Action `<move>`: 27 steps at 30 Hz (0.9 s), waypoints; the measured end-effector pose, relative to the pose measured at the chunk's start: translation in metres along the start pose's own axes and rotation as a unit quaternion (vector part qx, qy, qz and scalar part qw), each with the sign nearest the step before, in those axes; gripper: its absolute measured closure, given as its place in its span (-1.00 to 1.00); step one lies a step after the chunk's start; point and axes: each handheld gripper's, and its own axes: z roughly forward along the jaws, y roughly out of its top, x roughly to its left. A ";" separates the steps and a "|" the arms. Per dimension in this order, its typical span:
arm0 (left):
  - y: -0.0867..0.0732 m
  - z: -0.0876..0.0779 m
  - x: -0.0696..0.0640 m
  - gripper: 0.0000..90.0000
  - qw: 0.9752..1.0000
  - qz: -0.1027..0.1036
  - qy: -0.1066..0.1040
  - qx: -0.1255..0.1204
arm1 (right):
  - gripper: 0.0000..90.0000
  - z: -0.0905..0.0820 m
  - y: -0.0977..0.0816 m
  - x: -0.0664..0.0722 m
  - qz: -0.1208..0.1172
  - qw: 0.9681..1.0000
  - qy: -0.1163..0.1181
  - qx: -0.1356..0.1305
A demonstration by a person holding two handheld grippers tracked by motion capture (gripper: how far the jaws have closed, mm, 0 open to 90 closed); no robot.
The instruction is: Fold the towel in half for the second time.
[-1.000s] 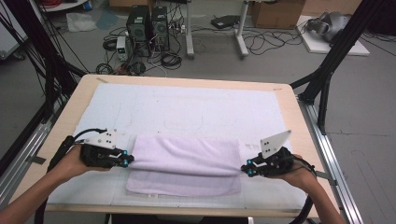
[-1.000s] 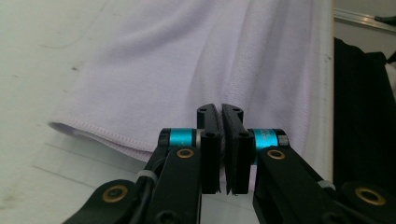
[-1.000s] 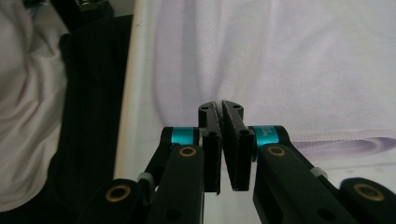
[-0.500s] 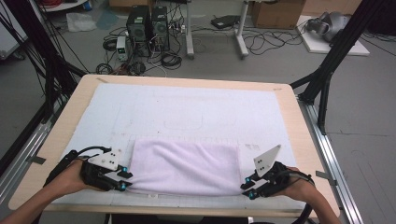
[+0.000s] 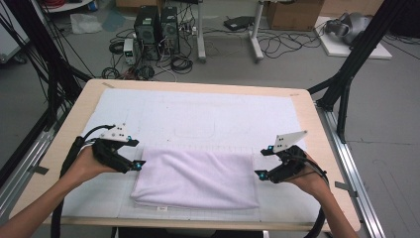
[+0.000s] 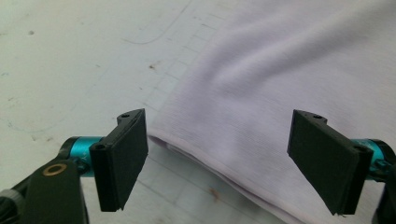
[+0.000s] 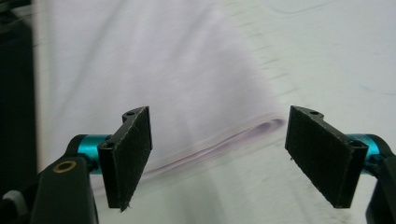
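Note:
A pale lilac cloth (image 5: 195, 178) lies folded flat on the near half of the white mat (image 5: 208, 119). My left gripper (image 5: 136, 151) stands at the cloth's left end, open, its jaws having just been opening. In the left gripper view the gripper (image 6: 219, 140) hovers over the cloth (image 6: 280, 60), whose folded hem runs below the jaws without touching the pads. My right gripper (image 5: 264, 161) is at the cloth's right end, open, its jaws also having just been opening. In the right gripper view the gripper (image 7: 219, 140) frames the cloth's (image 7: 140, 60) layered corner, which lies loose.
The wooden table (image 5: 84, 99) carries the white mat with faint printed outlines. Black frame posts stand at the left and right (image 5: 346, 74). Computer towers (image 5: 156, 25) and cables lie on the floor beyond the far edge.
Both grippers, shut on the cloth's ends a second ago, brought its fold toward the near edge, then opened and drew slightly outward. The cloth now lies flat, released.

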 end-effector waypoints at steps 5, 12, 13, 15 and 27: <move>0.007 0.013 0.011 -0.54 1.000 0.004 0.004 0.017 | -0.49 0.009 0.007 -0.011 0.027 0.999 -0.034 0.012; 0.005 0.026 0.019 -0.50 0.999 -0.008 -0.003 0.038 | -0.40 0.029 0.020 -0.023 0.017 0.997 -0.049 0.050; 0.005 0.027 0.021 -0.49 0.999 -0.008 -0.003 0.042 | -0.37 0.032 0.023 -0.024 0.016 0.997 -0.047 0.056; 0.005 0.030 0.023 -0.49 0.999 -0.019 -0.007 0.041 | -0.33 0.037 0.027 -0.026 0.017 0.996 -0.053 0.072; 0.004 0.044 0.041 -0.20 0.997 -0.048 -0.042 0.048 | 0.15 0.070 0.037 -0.039 0.043 0.988 -0.015 0.146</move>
